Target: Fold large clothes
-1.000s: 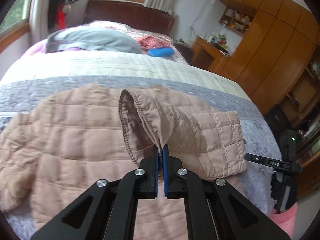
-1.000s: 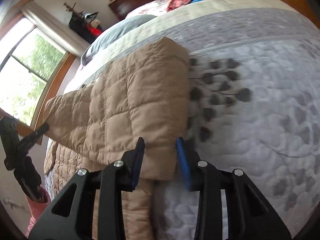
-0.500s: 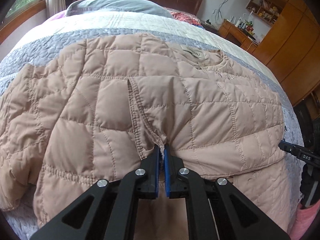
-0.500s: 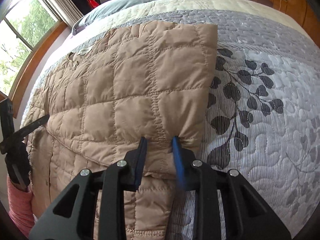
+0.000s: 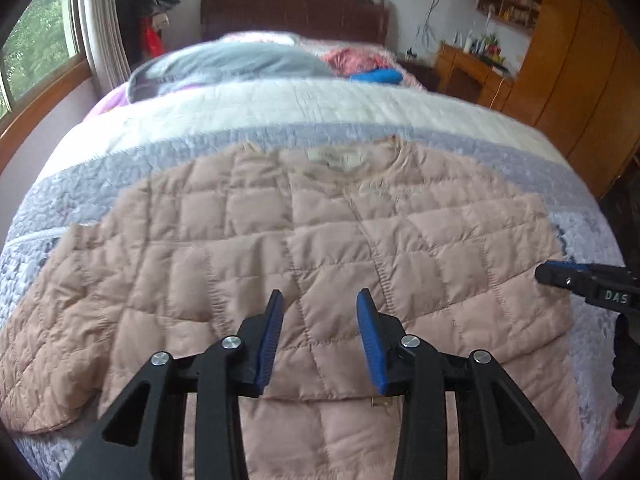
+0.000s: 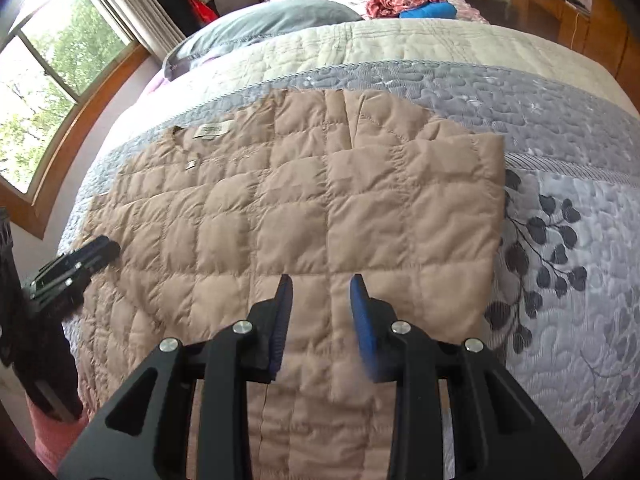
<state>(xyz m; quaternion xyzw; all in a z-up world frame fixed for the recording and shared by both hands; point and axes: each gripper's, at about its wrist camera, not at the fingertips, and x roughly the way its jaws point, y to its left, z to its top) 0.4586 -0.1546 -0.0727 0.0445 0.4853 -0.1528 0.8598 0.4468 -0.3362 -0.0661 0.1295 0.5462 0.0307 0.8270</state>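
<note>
Jaws of the left gripper (image 5: 319, 334) are opening over the quilted jacket (image 5: 304, 248), nothing between them; the jacket is lying flat on the bed (image 5: 280, 108) just ahead of and beneath them. Jaws of the right gripper (image 6: 320, 320) are also opening, empty, hovering over the folded right side. Puffy, light and soft, the jacket is probably slippery, so pinching a stitched hem or cuff edge looks safest. Left wrist view is showing the unfolded sleeve trailing left of the jaws; right wrist view is showing the tucked sleeve's square edge (image 6: 496, 216) right of them.
</note>
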